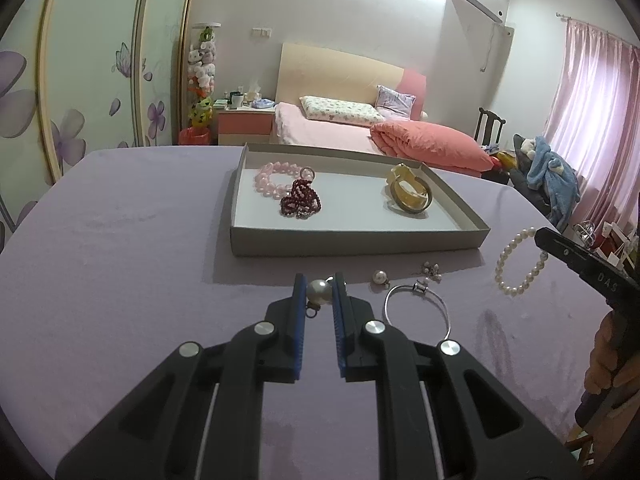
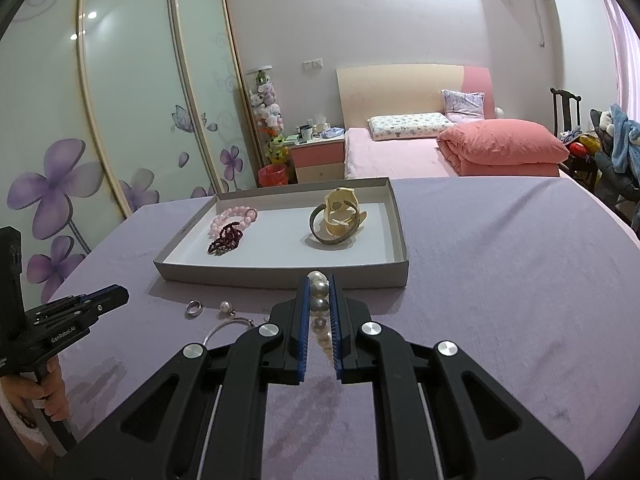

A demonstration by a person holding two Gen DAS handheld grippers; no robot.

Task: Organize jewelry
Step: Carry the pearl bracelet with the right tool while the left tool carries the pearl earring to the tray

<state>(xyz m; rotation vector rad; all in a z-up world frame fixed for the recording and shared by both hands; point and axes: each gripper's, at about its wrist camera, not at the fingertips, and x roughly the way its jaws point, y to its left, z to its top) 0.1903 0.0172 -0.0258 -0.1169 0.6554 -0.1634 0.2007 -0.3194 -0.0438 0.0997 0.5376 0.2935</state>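
Left gripper (image 1: 319, 294): black linkage arms, blue ribbed fingers (image 1: 299, 292), silver pivot screws. Right gripper (image 2: 319, 294): identical build. White lettering marks both bodies.

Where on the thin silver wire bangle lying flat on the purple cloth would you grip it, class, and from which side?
Grip the thin silver wire bangle at its small clasp on the tray-facing rim, coming from above. The hoop lies flat and thin, so only a pinch across the wire works, and the clasp is its thickest part.
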